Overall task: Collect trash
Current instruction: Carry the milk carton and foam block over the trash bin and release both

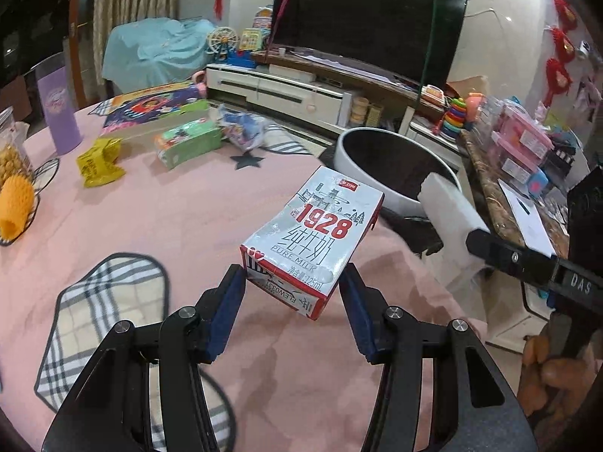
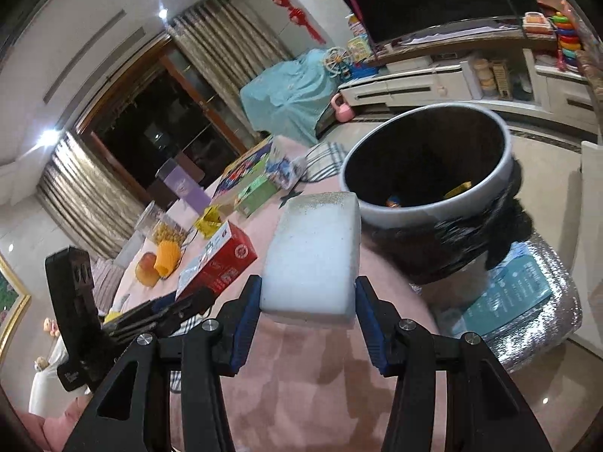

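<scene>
My left gripper point(image 1: 292, 277) is shut on a red and white milk carton point(image 1: 320, 226), its blue pads pressing the carton's lower sides, a little above the pink tablecloth point(image 1: 169, 218). My right gripper point(image 2: 307, 292) is shut on a white foam block point(image 2: 314, 248). In the left wrist view that block point(image 1: 448, 207) shows at the right, just in front of the bin. The white bin with a black liner point(image 2: 414, 213) stands past the table's edge, with a few bits inside. In the right wrist view the left gripper point(image 2: 181, 301) and the carton point(image 2: 222, 260) appear at the left.
On the table lie a yellow wrapper point(image 1: 98, 164), a green box point(image 1: 188, 143), a crumpled blue wrapper point(image 1: 245, 128), a purple cup point(image 1: 60, 113) and a wire fruit basket point(image 1: 41, 184). A silver foil bag point(image 2: 539, 320) sits beside the bin. A TV stand point(image 1: 282, 90) is behind.
</scene>
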